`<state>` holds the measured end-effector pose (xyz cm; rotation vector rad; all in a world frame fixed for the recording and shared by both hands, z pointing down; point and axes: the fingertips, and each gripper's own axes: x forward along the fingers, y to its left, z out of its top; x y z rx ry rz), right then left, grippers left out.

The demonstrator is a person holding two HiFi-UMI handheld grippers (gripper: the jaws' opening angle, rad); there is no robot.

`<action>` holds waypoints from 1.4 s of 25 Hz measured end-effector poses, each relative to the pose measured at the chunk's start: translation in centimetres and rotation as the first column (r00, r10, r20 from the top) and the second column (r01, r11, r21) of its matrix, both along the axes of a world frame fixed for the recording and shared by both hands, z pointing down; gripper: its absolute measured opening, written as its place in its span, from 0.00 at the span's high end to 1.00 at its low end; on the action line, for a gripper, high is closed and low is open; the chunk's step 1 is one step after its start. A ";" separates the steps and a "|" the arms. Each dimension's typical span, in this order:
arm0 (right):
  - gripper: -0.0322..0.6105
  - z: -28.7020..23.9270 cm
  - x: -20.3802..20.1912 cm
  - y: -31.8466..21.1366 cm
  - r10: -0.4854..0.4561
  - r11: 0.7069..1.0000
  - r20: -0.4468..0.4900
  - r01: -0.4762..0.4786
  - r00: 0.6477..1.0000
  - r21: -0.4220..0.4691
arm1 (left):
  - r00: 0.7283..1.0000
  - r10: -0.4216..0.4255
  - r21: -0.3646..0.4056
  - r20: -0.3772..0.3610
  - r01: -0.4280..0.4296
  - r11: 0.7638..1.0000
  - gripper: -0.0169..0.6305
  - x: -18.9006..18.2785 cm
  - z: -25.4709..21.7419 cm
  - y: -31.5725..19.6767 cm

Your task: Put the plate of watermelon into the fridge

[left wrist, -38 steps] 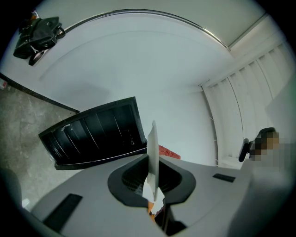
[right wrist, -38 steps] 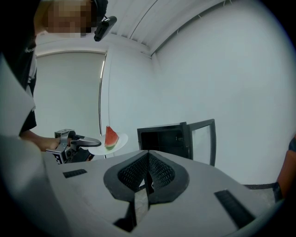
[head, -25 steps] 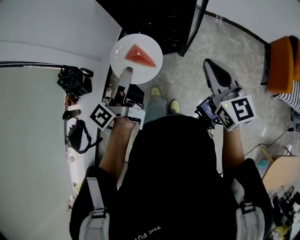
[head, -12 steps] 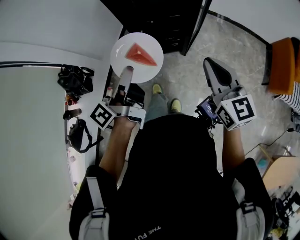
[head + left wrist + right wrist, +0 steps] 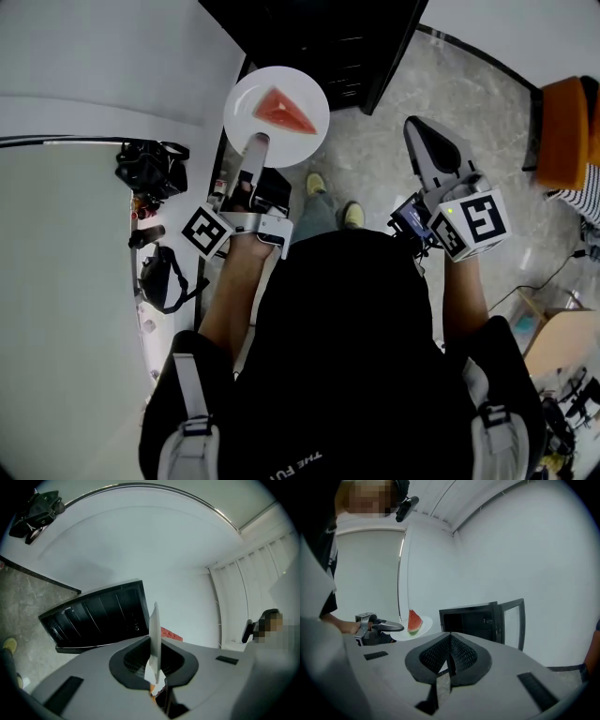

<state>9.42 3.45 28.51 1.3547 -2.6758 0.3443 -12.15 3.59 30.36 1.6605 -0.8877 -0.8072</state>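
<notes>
My left claw [image 5: 154, 670] is clamped on the near rim of the plate [image 5: 246, 117], which shows edge-on between its pads. The right claw [image 5: 449, 660] is closed on nothing. The watermelon [image 5: 284, 111] wedge lies on the plate just beyond the left tips. Ahead of both claws stands the fridge [image 5: 319, 42], its door [image 5: 513, 620] open. I judge the plate stiff, smooth and breakable, and the wedge wet and loose. The rim grip suits it if kept level.

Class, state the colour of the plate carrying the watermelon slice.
White; the plate shows best in the head view.
</notes>
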 end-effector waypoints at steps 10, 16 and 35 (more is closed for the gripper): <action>0.94 -0.3 -0.2 0.2 0.008 1.000 -0.020 -0.008 1.000 0.000 | 1.000 0.019 0.010 0.003 -0.019 1.000 0.94 0.1 -0.4 -0.1; 0.94 -0.6 -0.6 0.2 0.010 1.000 -0.029 -0.009 1.000 0.015 | 0.999 0.035 0.034 0.009 -0.035 0.999 0.94 0.1 -0.4 -0.1; 0.94 1.5 -3.6 -12.1 -0.004 0.999 -0.054 0.001 0.999 -0.054 | 0.998 0.061 -0.047 -0.008 -0.061 0.997 0.94 -1.7 2.3 -11.9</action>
